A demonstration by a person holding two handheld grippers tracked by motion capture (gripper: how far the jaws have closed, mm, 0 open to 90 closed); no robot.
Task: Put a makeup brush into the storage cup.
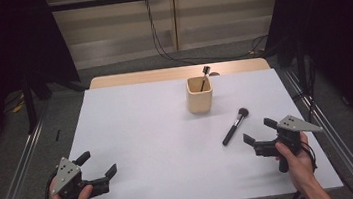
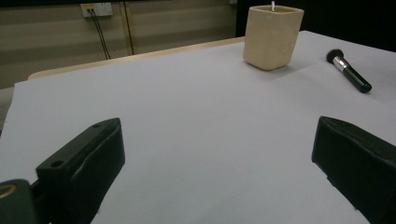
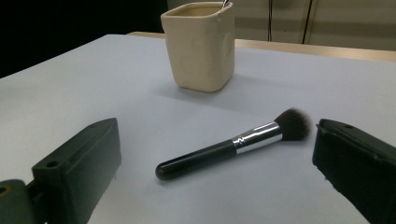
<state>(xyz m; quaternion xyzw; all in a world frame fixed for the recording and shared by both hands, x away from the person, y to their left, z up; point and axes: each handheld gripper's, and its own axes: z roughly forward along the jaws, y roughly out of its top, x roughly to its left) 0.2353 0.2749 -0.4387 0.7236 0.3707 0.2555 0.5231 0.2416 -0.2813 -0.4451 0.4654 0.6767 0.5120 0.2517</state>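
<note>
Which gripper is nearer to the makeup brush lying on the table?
Right. The right gripper sits open just beside the makeup brush, near its handle end. The left gripper is open at the table's opposite near corner, far from it.

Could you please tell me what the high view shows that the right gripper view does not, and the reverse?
High view alone: both of the person's hands, the left gripper and right gripper from above, the grey floor, and the head of the small brush standing in the cup. Right gripper view alone: the brush's silver ferrule in close detail. Both share the beige square cup, black-handled makeup brush and white table.
</note>
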